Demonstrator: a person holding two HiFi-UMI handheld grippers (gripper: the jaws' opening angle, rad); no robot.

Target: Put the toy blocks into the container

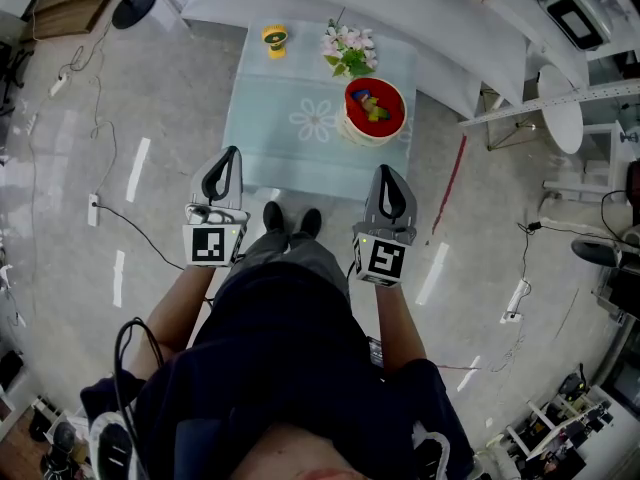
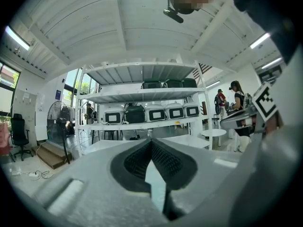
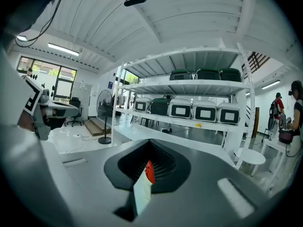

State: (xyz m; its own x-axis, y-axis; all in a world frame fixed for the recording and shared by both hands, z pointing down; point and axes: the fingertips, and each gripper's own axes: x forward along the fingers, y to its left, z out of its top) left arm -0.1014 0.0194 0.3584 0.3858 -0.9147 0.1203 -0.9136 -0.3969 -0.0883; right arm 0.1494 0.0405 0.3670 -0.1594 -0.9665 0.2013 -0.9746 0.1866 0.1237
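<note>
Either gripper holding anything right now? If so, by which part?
Nothing held. Left gripper and right gripper are both shut with nothing between the jaws; the toy blocks lie in the red container.

No words, numbers or brand names can be read. The only signs are black-and-white square markers on the cube (image 1: 207,245) of the left gripper (image 1: 230,156) and on that of the right gripper (image 1: 385,171). The pale panels on the storage cases (image 3: 205,111) on the far shelf (image 3: 189,86) are too small to read.
</note>
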